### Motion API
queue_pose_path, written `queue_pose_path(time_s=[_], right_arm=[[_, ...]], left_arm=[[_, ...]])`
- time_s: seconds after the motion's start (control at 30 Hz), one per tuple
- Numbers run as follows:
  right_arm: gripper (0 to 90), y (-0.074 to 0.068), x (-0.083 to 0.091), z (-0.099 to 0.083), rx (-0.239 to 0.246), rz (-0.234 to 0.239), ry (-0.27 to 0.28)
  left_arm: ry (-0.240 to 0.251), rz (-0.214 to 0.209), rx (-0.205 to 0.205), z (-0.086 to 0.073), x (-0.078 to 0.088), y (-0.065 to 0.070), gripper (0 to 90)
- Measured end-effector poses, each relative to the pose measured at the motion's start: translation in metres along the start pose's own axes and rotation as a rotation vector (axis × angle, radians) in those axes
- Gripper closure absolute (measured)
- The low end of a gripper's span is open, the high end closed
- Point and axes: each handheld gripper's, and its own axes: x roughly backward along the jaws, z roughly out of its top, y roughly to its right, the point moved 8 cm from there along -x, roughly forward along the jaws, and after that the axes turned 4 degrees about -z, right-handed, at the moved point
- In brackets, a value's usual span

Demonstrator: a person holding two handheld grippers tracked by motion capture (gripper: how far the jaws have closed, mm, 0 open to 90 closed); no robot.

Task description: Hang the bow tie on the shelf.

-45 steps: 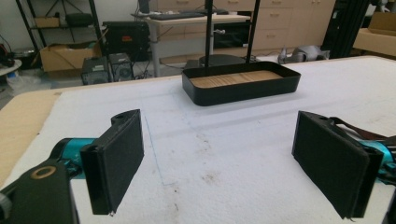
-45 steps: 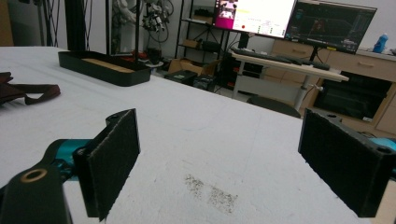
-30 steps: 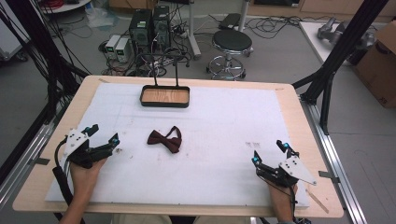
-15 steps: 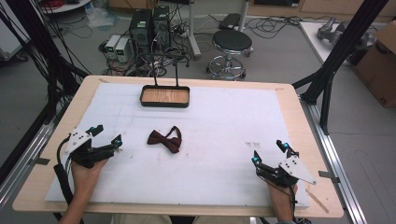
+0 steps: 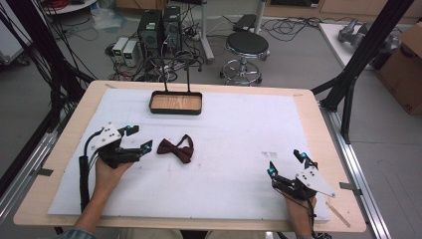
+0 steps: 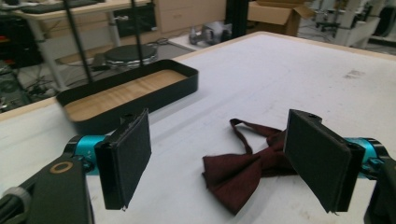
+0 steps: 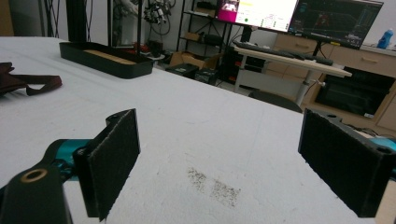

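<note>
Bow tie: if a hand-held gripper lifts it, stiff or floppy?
Probably floppy: the bow tie is soft cloth lying crumpled, its strap loose on the table. Likely light, and unlikely to roll since it lies flat.

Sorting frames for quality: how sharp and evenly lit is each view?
High view: soft, evenly lit, faint shadows. Left gripper view: bow tie crisp, tray and background slightly soft. Right gripper view: pads near and soft, monitor glaring bright.

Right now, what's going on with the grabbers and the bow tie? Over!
Left gripper open, jaws just narrowing, nothing gripped. Right gripper open, empty. Bow tie flat on table, untouched. Path clear. Over.
</note>
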Motion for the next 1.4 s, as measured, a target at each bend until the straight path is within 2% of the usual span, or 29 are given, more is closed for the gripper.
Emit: queue_pose_path(time_s=[0.13, 0.23, 0.27, 0.3, 0.37, 0.5, 0.57, 0.67, 0.73, 0.83, 1.1, 1.3, 1.4], right_arm=[[11.9, 0.001, -0.001, 0.000, -0.002, -0.004, -0.001], [11.9, 0.000, 0.000, 0.000, -0.003, 0.001, -0.002], [11.9, 0.000, 0.000, 0.000, 0.008, 0.003, 0.002], [11.9, 0.000, 0.000, 0.000, 0.008, 0.003, 0.002], [11.9, 0.000, 0.000, 0.000, 0.008, 0.000, 0.001], [11.9, 0.000, -0.001, 0.000, 0.007, 0.000, -0.003], [11.9, -0.001, 0.000, -0.001, 0.004, 0.003, -0.006], [11.9, -0.001, 0.000, -0.001, 0.001, 0.005, -0.008], [11.9, -0.001, 0.000, -0.001, 0.001, 0.004, -0.009], [11.9, -0.001, -0.001, -0.001, 0.012, 0.006, -0.007], [11.9, -0.001, -0.001, -0.001, 0.009, 0.007, -0.008], [11.9, -0.002, -0.001, -0.001, 0.008, 0.009, -0.010], [11.9, -0.001, -0.001, -0.001, 0.010, 0.009, -0.008]], left_arm=[[-0.039, -0.069, -0.004, 0.000, -0.020, 0.004, 23.7], [-0.058, -0.105, -0.013, -0.003, -0.031, 0.006, 26.9], [-0.070, -0.121, -0.018, -0.004, -0.035, 0.007, 27.5], [-0.082, -0.149, -0.017, -0.006, -0.040, 0.008, 27.5], [-0.105, -0.172, -0.032, -0.010, -0.045, 0.011, 28.7], [-0.166, -0.198, -0.090, -0.020, -0.055, 0.016, 31.6], [-0.178, -0.213, -0.105, -0.022, -0.060, 0.019, 32.4], [-0.215, -0.224, -0.141, -0.027, -0.065, 0.022, 36.2], [-0.247, -0.231, -0.151, -0.031, -0.067, 0.023, 38.8], [-0.266, -0.237, -0.170, -0.033, -0.070, 0.024, 42.2], [-0.357, -0.260, -0.216, -0.041, -0.076, 0.027, 46.4], [-0.388, -0.257, -0.248, -0.044, -0.077, 0.028, 65.3], [-0.393, -0.251, -0.262, -0.045, -0.077, 0.030, 70.5]])
